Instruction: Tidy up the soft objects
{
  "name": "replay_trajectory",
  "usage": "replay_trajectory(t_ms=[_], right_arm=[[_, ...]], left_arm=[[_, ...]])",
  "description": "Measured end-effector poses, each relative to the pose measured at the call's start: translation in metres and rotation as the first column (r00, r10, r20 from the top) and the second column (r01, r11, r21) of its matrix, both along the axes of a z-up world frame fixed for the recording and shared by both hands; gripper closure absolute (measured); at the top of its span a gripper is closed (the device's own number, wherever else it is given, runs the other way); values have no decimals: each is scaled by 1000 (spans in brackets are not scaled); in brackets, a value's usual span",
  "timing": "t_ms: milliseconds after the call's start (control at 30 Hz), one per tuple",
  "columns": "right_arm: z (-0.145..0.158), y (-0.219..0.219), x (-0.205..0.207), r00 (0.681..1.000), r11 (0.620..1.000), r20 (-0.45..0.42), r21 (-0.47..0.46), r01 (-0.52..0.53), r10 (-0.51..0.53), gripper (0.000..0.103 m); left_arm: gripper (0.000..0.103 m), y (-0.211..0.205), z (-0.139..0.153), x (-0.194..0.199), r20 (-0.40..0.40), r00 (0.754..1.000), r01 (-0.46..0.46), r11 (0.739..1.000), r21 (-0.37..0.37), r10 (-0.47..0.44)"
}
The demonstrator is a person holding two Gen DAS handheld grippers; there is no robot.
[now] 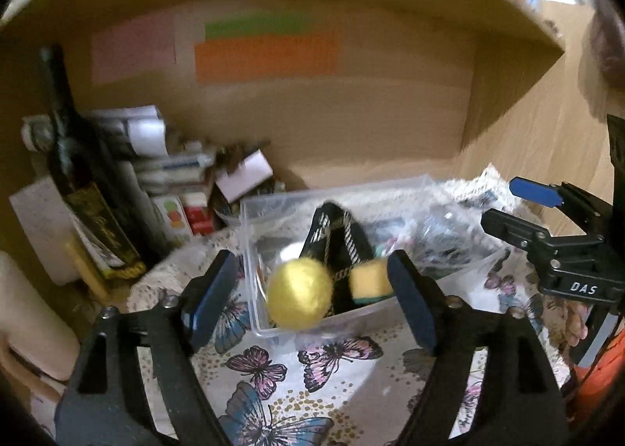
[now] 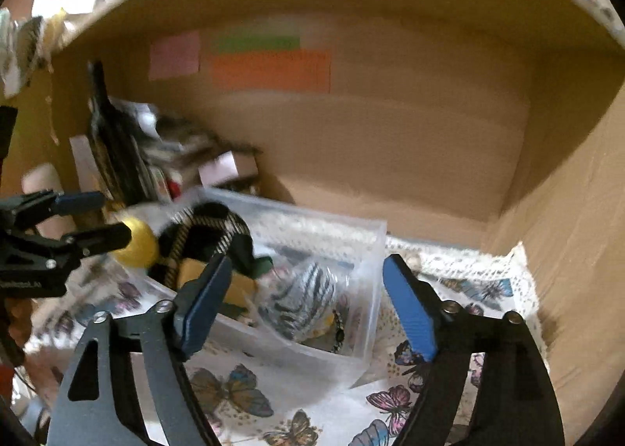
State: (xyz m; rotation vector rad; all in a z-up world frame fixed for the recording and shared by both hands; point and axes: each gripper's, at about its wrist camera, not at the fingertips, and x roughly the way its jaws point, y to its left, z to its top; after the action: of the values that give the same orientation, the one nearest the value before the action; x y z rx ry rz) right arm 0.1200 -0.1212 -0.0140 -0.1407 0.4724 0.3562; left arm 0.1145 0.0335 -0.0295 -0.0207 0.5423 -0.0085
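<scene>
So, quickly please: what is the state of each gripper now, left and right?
Left gripper: open, holding nothing; the yellow ball lies between its fingers, untouched, at the clear plastic box.
Right gripper: open, holding nothing.

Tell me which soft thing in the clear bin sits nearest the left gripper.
The yellow ball, round and fuzzy, at the bin's near corner between the open left gripper's fingers. The yellow sponge lies beside it; the black strap stands behind.
</scene>
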Motion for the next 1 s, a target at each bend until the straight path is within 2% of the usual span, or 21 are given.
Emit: replay_trajectory(t_ms=[100, 200, 233, 367, 633, 1000], right_arm=[[15, -3, -18, 999, 999, 47, 40, -1, -1, 16], [29, -4, -36, 995, 998, 100, 67, -5, -2, 8], [34, -5, -44, 992, 997, 123, 76, -4, -5, 0], [41, -5, -68, 985, 995, 172, 99, -10, -7, 0], [39, 4, -88, 984, 992, 179, 118, -33, 11, 0], [38, 3, -99, 984, 990, 179, 138, -23, -2, 0]], left_arm=[[3, -7, 16, -20, 80, 997, -26, 1000, 17, 25], [0, -13, 29, -40, 150, 988, -46, 999, 20, 43], [0, -15, 33, -46, 166, 985, -42, 999, 16, 38], [0, -17, 41, -62, 192, 981, -28, 999, -17, 31], [0, -21, 48, -91, 247, 969, -17, 998, -56, 30], [0, -19, 47, -100, 251, 967, -16, 998, -67, 32]])
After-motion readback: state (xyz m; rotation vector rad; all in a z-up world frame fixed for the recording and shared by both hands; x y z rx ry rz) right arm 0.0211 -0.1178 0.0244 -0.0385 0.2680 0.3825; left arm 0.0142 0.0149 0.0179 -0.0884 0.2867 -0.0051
